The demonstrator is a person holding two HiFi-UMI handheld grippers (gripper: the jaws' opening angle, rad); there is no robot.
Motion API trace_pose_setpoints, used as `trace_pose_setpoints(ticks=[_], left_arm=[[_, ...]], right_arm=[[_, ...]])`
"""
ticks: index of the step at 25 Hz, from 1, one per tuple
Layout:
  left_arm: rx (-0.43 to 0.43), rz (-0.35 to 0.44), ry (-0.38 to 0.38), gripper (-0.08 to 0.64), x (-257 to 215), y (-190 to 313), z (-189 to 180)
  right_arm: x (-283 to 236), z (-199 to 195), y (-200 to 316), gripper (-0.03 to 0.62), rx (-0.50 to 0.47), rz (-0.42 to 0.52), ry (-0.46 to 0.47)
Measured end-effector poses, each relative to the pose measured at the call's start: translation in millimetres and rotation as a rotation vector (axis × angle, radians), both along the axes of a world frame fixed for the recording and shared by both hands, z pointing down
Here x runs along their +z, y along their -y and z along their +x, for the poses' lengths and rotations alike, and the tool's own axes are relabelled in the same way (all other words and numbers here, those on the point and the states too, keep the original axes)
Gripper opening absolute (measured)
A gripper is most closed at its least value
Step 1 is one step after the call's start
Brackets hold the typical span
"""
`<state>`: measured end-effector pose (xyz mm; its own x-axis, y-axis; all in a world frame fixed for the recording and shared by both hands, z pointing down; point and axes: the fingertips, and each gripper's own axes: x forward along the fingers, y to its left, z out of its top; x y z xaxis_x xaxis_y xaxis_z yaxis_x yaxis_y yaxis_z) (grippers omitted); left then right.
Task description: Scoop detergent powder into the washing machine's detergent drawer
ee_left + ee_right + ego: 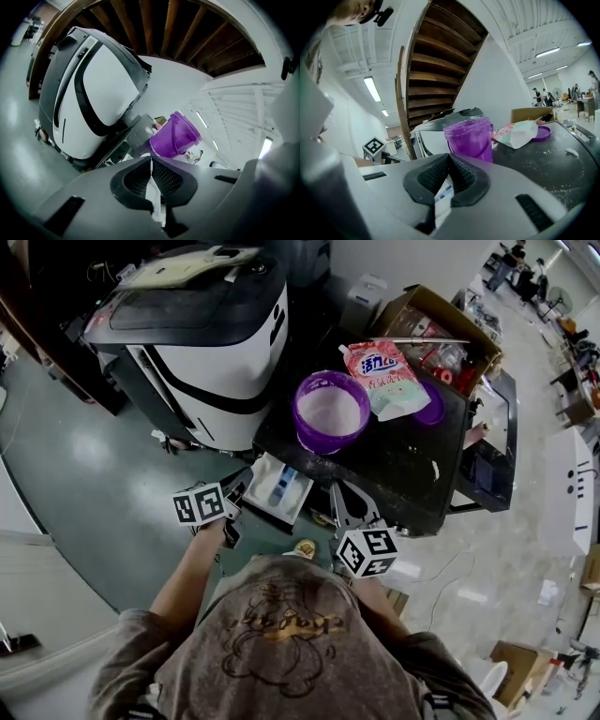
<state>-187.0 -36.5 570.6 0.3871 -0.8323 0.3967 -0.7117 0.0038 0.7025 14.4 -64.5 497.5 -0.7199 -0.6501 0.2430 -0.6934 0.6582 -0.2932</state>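
A purple bucket point(331, 412) of white detergent powder stands on the black table point(403, 474), beside the washing machine point(202, 343). The machine's detergent drawer point(279, 487) is pulled out, with white and blue compartments showing. My left gripper point(241, 487) is shut and empty just left of the drawer. My right gripper point(337, 493) is shut and empty to the drawer's right, at the table's front edge. In the left gripper view the bucket point(176, 136) lies ahead of the shut jaws point(151, 160). The right gripper view shows the bucket point(469, 137) straight ahead. No scoop is visible.
A pink-and-white detergent bag point(385, 377) lies behind the bucket, partly over a purple lid point(431, 407). An open cardboard box point(441, 334) of items sits at the table's far side. White powder is spilled on the table top point(548, 161). People work at the far end of the room.
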Motion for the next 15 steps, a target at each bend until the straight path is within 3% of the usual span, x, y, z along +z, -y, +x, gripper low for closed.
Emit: trace_pose_setpoints(ticks=[10, 15], left_arm=[[0.087, 0.009, 0.214, 0.023, 1.8, 6.7, 6.2], [0.119, 0.001, 0.284, 0.023, 6.2, 7.5, 10.0]], right_arm=[[3.4, 0.6, 1.1, -0.006, 0.005, -0.007, -0.001], [4.4, 4.4, 2.1, -0.006, 0.014, -0.008, -0.006]])
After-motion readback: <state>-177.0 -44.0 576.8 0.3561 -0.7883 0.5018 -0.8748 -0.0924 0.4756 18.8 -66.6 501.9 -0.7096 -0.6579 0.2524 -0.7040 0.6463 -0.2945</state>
